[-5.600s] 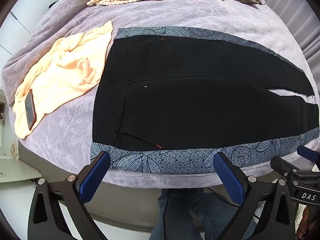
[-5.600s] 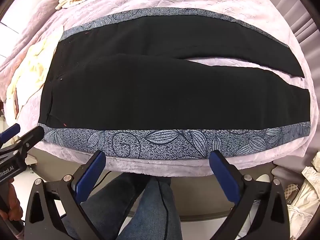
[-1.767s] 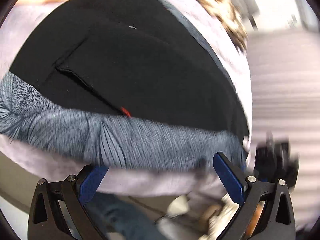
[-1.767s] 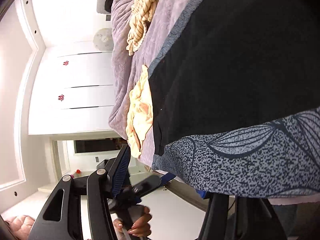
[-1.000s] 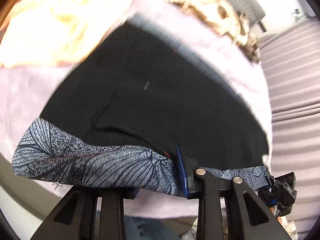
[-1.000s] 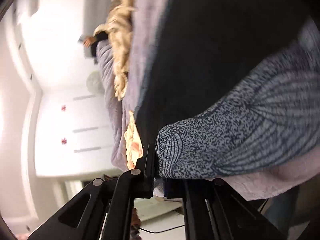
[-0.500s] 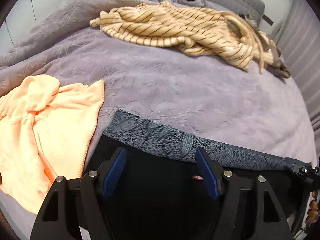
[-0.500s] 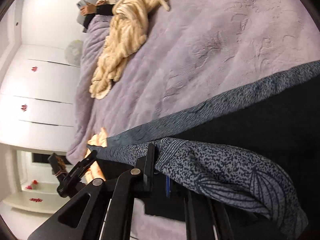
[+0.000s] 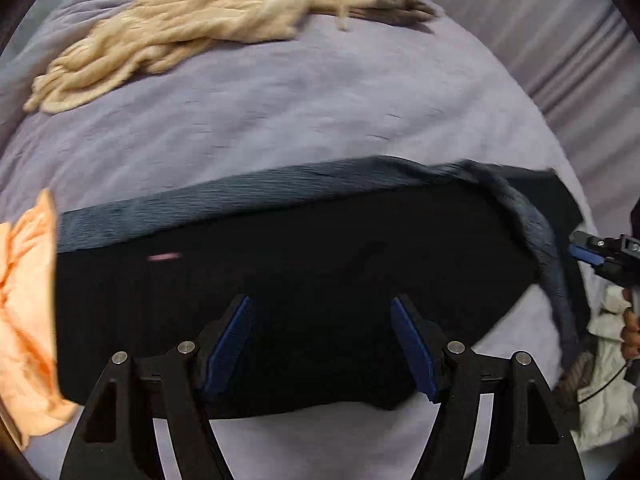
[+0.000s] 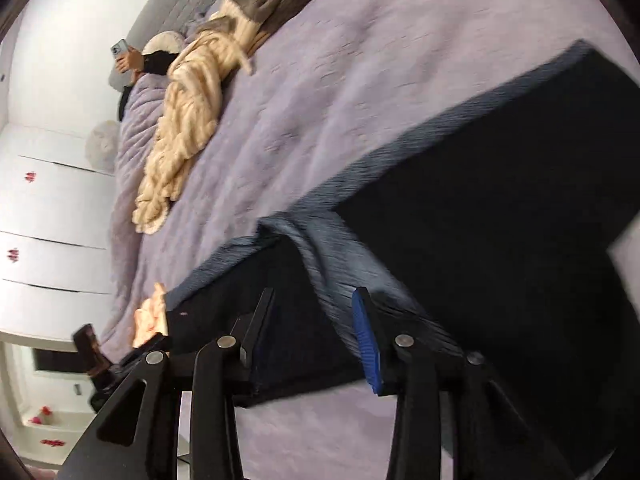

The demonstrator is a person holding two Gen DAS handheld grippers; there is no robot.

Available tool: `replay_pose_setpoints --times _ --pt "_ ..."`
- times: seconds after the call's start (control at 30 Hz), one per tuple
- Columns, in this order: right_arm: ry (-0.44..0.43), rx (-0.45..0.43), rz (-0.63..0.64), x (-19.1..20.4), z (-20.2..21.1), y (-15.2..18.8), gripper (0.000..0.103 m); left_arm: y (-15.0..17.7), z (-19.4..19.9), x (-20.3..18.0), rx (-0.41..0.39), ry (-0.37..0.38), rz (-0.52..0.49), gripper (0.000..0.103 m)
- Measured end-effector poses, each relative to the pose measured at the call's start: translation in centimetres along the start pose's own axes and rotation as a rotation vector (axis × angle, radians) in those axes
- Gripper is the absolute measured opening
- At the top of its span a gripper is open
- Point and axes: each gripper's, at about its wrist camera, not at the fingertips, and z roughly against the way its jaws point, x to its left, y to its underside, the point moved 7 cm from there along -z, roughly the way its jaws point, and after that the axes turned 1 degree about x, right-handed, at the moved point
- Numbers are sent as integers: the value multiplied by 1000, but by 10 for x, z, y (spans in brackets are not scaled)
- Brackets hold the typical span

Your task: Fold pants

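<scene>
- Black pants lie folded lengthwise on the lavender bed; left gripper hovers, jaws apart, empty.
- Right gripper, jaws just opening around the patterned edge; only its view shows a person's phone.

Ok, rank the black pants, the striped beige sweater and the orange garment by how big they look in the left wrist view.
1. Black pants
2. Striped beige sweater, farther away
3. Orange garment, cut off by the frame edge, so its rank is unsure

No readable text or labels anywhere.
</scene>
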Motion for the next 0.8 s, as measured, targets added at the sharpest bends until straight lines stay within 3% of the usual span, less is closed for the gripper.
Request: replay_pose_setpoints --times 0.07,0.17,0.27,0.33,0.37,0.4,0.43,0.53,0.63,0.67,0.8 --pt "70 -32 -60 -50 40 15 42 -3 -19 -69 23 86 -73 72" --pt "111 -48 -200 -124 83 37 42 -9 -47 -147 61 177 -150 72" --pt "149 -50 -276 -194 118 52 42 -20 -71 -194 107 242 -156 72" --pt "159 -45 -252 -215 127 48 43 -23 -85 -217 132 246 -168 72" --pt "152 -42 -225 -222 130 43 48 -26 -91 -224 138 245 -180 72" --pt "120 -25 -193 -229 129 36 59 -30 -99 -232 146 241 -192 72" --pt "84 0 -173 -234 125 33 65 -30 -103 -235 153 238 -197 72" --pt "-13 186 -128 -242 88 33 67 -30 -112 -238 181 244 -196 72" --pt "-131 336 -60 -235 77 50 46 -32 -112 -239 204 272 -166 72" --pt "-152 362 -55 -233 77 54 27 -35 -112 -242 214 281 -144 72" --pt "-369 369 -122 -219 97 41 25 -56 -109 -262 214 369 -47 72"
